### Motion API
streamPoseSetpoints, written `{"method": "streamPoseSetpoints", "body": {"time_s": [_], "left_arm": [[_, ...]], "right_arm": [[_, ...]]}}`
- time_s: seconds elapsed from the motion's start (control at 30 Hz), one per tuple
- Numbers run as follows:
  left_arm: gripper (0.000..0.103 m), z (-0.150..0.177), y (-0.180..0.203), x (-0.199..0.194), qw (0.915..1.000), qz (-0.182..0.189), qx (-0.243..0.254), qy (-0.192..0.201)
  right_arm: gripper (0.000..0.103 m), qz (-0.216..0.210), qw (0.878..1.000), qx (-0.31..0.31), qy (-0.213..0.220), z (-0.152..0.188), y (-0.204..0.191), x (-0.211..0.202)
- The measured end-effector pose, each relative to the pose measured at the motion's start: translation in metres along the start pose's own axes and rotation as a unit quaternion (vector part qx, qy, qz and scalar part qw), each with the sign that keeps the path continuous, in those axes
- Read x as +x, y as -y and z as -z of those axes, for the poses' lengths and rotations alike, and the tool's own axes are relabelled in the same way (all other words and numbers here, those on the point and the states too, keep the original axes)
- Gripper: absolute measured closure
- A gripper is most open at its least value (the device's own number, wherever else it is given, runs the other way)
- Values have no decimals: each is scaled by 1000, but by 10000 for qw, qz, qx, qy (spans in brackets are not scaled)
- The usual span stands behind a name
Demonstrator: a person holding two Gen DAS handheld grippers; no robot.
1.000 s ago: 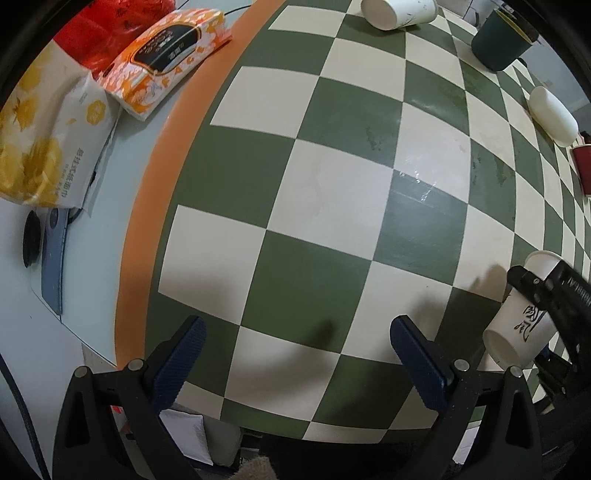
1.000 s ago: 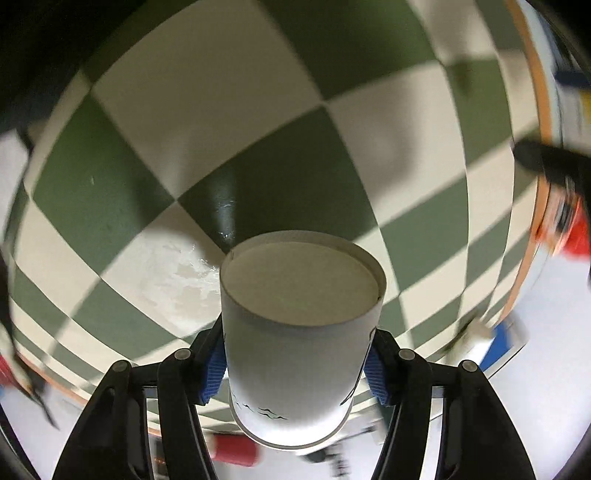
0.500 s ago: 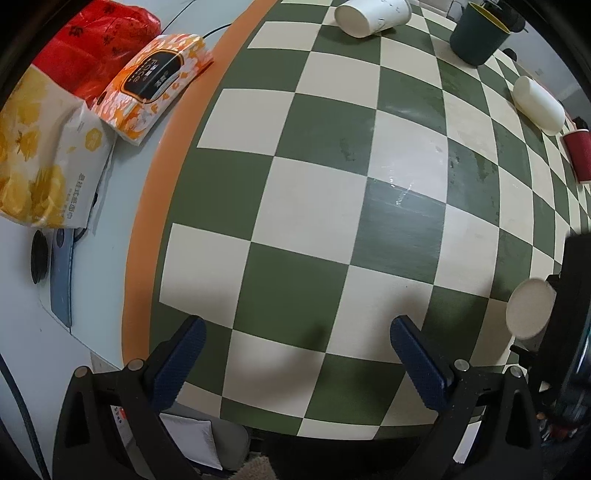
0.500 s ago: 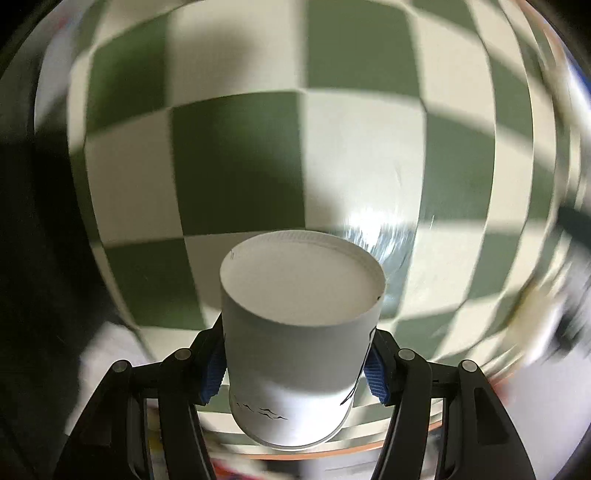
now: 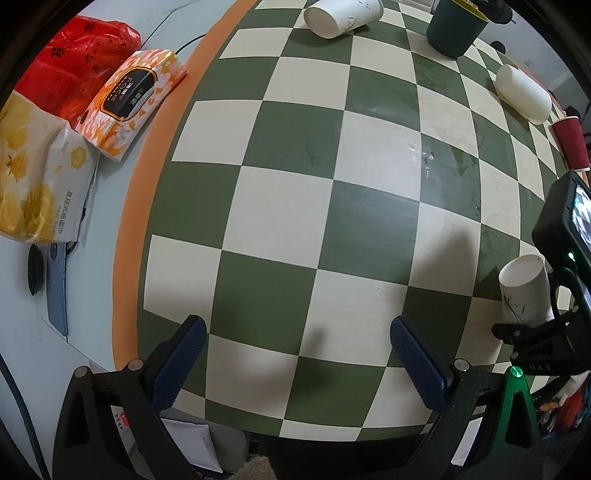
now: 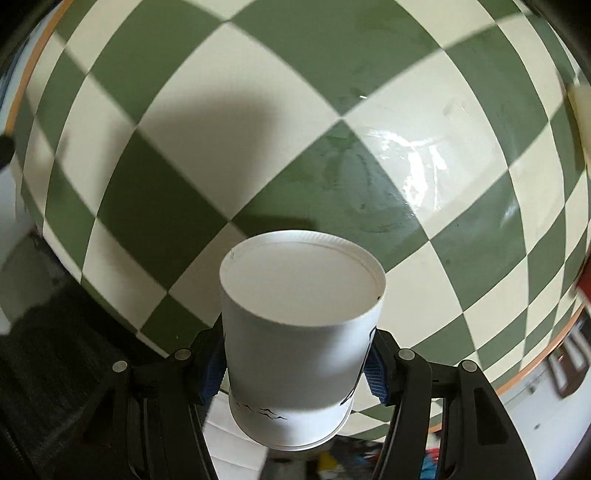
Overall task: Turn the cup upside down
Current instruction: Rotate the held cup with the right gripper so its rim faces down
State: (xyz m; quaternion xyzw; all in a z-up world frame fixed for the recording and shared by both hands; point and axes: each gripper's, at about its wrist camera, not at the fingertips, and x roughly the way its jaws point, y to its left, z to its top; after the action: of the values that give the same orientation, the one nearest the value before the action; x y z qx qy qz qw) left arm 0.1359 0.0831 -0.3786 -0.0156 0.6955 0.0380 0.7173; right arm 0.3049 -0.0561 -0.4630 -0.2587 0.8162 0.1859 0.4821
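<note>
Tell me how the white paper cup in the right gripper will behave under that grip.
The paper cup looks thin-walled, so it probably dents under a hard squeeze. The right gripper clamps its smooth, tapered side, so it might slip. It seems light.

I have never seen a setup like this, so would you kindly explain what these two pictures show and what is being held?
A person holds two handheld grippers, each with a fisheye camera looking along its fingers. The left view shows the open left gripper above a checkered tablecloth, with tissue packs, a dark green cup and two white cups lying on their sides. The right view shows the right gripper clamping a white paper cup, closed bottom facing the camera.
</note>
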Motion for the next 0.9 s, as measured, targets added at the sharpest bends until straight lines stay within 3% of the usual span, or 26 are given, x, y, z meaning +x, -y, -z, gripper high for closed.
{"method": "streamPoseSetpoints", "body": {"time_s": [0.3, 0.63, 0.67, 0.77, 0.9], "left_arm": [[1, -2, 3, 4, 10000, 41, 40, -35], [1, 0, 14, -1, 9997, 211, 125, -44], [1, 1, 15, -1, 9997, 209, 137, -39], [1, 2, 20, -4, 9996, 216, 157, -36], [1, 2, 26, -5, 9996, 226, 180, -25]], "right_arm": [[38, -31, 9996, 285, -26, -9, 34, 1], [37, -172, 9982, 574, 3, -14, 45, -2], [35, -228, 9979, 608, 11, -14, 49, -3], [14, -379, 9969, 682, 46, -11, 58, -11], [12, -476, 9957, 781, 123, -7, 74, -23]]}}
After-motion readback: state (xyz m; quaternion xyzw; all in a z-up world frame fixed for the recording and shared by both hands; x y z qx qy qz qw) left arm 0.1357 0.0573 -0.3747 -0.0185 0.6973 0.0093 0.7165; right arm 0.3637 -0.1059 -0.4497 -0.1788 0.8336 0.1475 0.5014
